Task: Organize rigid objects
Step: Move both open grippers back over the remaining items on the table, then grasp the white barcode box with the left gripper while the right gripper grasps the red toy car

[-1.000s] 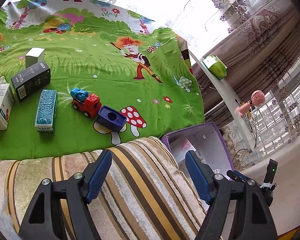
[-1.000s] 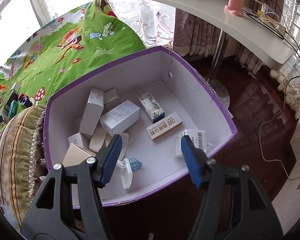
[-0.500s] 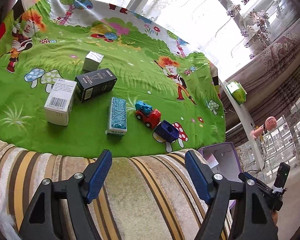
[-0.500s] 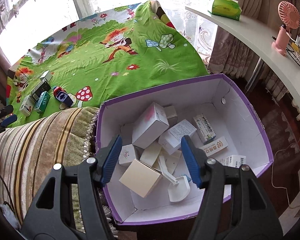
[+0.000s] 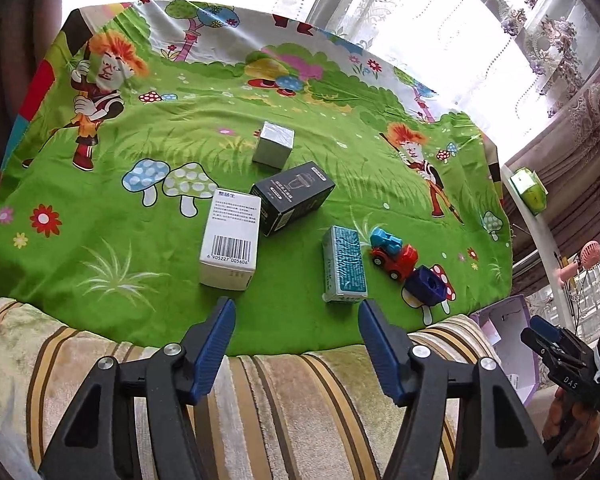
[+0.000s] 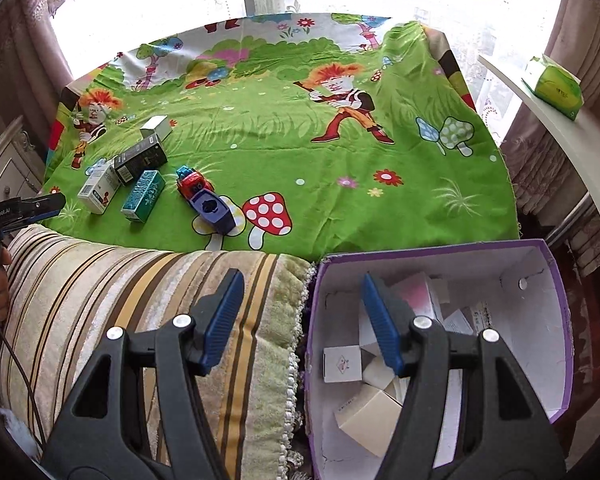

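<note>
Left wrist view: six rigid objects noted on the green sheet (image 5: 100, 264), ranged along its near edge. From left to right: white barcode box (image 5: 230, 240); black box (image 5: 292, 196) touching its far right corner; silver box (image 5: 273, 146) further back toward the centre of the sheet; teal box (image 5: 344, 264) close to the near edge; toy truck (image 5: 392, 254) just beside it; dark blue block (image 5: 427, 286) touching the truck's near end, at the near right of the sheet. Left gripper (image 5: 296, 316) over the near edge, jaws closing, nothing between them, no pad in contact with anything.

Right wrist view: right gripper (image 6: 300, 296) with jaws apart and empty, above the striped cushion (image 6: 120, 288) and the left rim of the purple box (image 6: 556, 280), which sits off the sheet's near right corner with several cartons already inside.

Judged step: left-hand approach to a pick, likely the teal or white box.

Recommended: reopen jaws wider than the chosen box. Align pads with its two long sides. Descend until pads bracket mid-height. Close squarely. Lift straight up before carrying right to the purple box.

Risks: soft sheet may let a box tip; truck may roll if nudged.
</note>
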`<state>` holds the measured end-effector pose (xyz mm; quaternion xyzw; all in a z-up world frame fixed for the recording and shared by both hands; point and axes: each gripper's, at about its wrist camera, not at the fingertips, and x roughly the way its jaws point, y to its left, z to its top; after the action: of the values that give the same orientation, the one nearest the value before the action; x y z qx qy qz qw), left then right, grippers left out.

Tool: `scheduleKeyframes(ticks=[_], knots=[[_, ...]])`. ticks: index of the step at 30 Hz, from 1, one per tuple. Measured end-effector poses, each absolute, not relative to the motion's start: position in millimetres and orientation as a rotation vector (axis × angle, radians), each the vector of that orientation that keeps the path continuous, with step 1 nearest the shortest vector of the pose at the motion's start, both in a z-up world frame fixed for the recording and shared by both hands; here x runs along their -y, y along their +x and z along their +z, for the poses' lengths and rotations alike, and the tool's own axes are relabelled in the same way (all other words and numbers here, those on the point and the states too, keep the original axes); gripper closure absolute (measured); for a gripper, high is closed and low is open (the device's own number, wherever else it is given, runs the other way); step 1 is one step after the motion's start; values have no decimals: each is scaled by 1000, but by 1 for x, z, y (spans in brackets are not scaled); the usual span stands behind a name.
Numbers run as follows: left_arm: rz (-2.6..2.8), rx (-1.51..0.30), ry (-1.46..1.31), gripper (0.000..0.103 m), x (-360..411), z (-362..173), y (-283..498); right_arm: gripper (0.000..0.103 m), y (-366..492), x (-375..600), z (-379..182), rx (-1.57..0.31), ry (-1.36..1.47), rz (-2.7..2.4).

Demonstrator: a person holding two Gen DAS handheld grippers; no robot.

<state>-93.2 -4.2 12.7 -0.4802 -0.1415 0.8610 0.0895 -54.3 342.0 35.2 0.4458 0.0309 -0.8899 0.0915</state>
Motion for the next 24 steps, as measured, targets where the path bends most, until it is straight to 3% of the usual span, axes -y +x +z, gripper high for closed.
scheduleKeyframes(ticks=[21,23,24], knots=[[2655,128,-1659,38,7,-19,-154,38,-138,-227,5,-509,1209,-2338],[2647,129,-1667,39,7,-23,-157,38,-145,-220,1,-523,1210,-2314],[2638,131,-1671,44,7,-24,-158,38,-149,-216,-1,-531,1213,-2303]])
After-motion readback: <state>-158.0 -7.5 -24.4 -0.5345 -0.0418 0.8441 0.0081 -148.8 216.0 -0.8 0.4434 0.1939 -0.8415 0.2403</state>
